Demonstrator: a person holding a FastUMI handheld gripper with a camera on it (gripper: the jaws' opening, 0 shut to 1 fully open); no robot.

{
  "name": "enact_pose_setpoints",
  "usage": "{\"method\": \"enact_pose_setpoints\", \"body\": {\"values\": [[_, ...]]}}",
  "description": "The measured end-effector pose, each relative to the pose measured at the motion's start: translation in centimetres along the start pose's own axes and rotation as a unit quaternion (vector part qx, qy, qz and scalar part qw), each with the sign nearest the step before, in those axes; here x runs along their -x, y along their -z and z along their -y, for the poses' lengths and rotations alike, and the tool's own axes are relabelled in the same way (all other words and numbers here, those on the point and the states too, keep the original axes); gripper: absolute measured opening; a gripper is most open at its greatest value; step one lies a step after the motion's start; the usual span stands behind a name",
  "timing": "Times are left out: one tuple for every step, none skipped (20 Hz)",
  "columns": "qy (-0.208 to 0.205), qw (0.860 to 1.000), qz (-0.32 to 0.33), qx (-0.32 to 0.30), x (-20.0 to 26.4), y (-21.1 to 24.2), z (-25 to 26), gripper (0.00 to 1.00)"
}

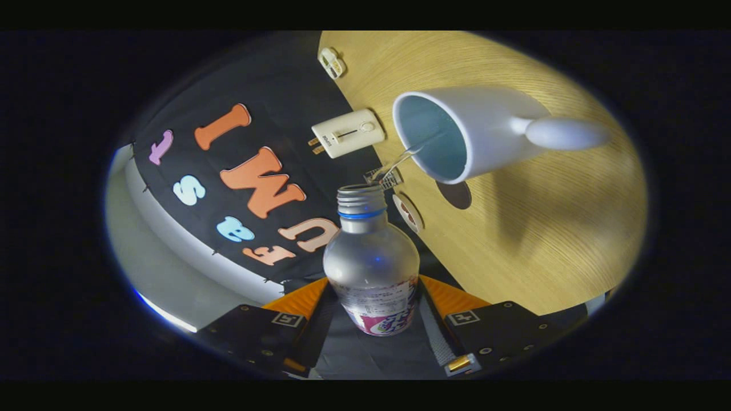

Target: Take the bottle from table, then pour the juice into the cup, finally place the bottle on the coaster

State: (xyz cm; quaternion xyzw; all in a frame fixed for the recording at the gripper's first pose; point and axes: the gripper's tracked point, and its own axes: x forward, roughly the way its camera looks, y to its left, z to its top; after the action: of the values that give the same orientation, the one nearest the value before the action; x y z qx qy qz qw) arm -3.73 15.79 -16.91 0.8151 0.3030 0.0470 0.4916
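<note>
My gripper (374, 299) is shut on a clear plastic bottle (371, 257) with a printed label and no cap, one orange finger (297, 299) pressing on each side of its lower body. The view is rolled over, so the bottle is tipped sideways relative to the wooden table (542, 240). A thin stream of clear liquid (402, 161) runs from the bottle's mouth into the white cup (457, 134), whose handle points away from the bottle. A dark round coaster (455, 195) lies on the table beside the cup's base, partly hidden by the cup.
A white box with a slider (347, 133) and a smaller white piece (332, 62) sit at the table's edge by the black cloth wall. A small round disc (408, 212) lies near the bottle's neck.
</note>
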Motion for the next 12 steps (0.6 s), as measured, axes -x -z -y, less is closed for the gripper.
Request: {"method": "enact_pose_setpoints", "body": {"values": [[0.000,1.000,-0.001,-0.001,-0.15,0.03,-0.02,0.76],[0.001,1.000,-0.001,-0.003,-0.09,0.11,0.02,0.76],[0.001,1.000,-0.003,-0.006,-0.15,0.20,0.13,0.76],[0.002,1.000,-0.004,-0.010,-0.24,0.31,0.13,0.76],[0.003,1.000,-0.004,-0.012,-0.41,0.29,0.21,0.76],[0.005,1.000,-0.004,-0.014,-0.43,0.42,0.33,0.76],[0.004,1.000,-0.005,-0.015,-0.59,0.49,0.34,0.76],[0.004,1.000,-0.006,-0.018,-0.62,0.60,0.32,0.76],[0.003,1.000,-0.008,-0.021,-0.54,0.68,0.30,0.76],[0.003,1.000,-0.009,-0.024,-0.53,0.80,0.23,0.76],[0.002,1.000,-0.010,-0.026,-0.56,0.87,0.17,0.76],[0.001,1.000,-0.010,-0.027,-0.67,0.99,0.08,0.76]]}}
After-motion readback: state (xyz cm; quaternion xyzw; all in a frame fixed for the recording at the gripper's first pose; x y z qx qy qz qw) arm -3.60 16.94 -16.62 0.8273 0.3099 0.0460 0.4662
